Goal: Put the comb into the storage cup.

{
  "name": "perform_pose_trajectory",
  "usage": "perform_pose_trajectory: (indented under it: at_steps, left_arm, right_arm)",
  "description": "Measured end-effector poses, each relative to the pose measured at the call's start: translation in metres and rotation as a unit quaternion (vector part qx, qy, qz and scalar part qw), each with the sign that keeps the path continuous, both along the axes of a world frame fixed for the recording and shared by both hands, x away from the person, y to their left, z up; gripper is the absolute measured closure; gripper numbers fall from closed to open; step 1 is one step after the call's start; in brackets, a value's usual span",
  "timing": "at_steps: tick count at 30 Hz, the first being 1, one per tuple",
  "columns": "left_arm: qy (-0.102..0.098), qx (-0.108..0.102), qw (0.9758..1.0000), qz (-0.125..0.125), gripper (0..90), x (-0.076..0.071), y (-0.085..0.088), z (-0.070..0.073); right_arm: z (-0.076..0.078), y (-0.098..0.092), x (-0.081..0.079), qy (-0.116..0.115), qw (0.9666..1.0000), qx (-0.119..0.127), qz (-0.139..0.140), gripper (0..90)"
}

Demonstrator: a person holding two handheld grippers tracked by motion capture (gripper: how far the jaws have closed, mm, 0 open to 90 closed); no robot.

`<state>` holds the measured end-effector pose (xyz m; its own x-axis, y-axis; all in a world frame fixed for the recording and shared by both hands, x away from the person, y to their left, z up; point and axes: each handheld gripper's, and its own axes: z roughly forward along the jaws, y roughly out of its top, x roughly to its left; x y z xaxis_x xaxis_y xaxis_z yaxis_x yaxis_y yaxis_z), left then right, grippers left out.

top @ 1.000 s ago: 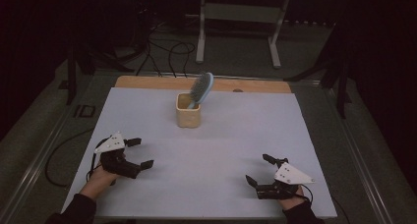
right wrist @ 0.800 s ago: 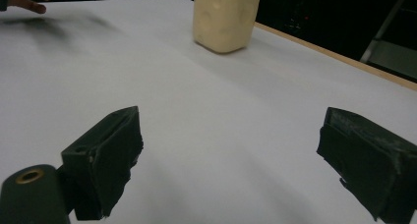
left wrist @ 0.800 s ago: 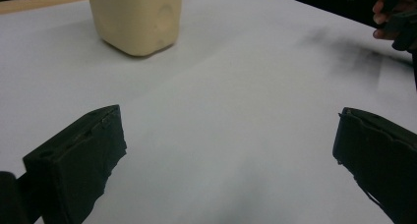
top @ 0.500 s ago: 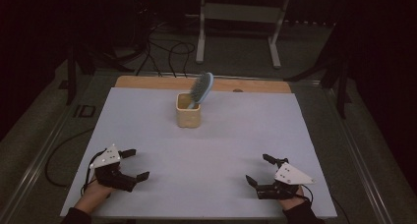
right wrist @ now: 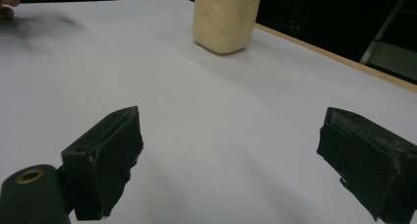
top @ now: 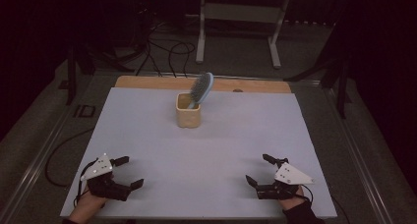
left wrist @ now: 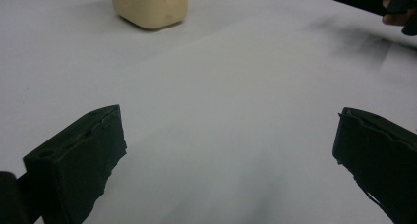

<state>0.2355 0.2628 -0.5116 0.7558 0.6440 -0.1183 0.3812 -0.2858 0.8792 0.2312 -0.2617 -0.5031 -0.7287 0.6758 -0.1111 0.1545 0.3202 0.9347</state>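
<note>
On the white table (top: 206, 150), the cup (top: 189, 111) with its leaning hairbrush (top: 200, 89) stands well ahead, between my empty, wide-spread left gripper (top: 129, 173) and right gripper (top: 259, 169), neither clearly nearer.

1. The bench (top: 147, 135) carries a smooth, matt white sheet; a bare wood strip shows along its far edge.
2. The cup (top: 189, 111) has a cream, matt surface with shallow dimples, resembling plastic or ceramic.
3. The hairbrush (top: 201, 89) has a smooth pale blue back, likely plastic.
4. The left tongs (top: 129, 172) and right tongs (top: 259, 169) have matt black jaws with rough, worn edges; their grey top plates look smooth.
</note>
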Motion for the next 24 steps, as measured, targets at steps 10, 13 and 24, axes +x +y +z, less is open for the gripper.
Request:
perform_pose_trajectory:
  at_steps: [10,13,24]
  left_arm:
    - [-0.014,0.011,0.9996,0.024,0.0,0.0006,0.0015,-0.0006]
    - [-0.015,0.008,0.9996,0.023,0.0,0.0004,0.0015,-0.0007]
    - [-0.016,0.010,0.9998,0.011,0.0,-0.0014,-0.0020,-0.0001]
  right_arm:
    - [-0.0006,0.0003,0.0003,0.000,1.0000,-0.001,0.001,9.0]
    - [-0.0008,0.0004,0.0003,0.000,1.0000,-0.001,0.001,9.0]
    - [-0.0009,0.0009,0.0003,-0.001,1.0000,-0.003,0.003,9.0]
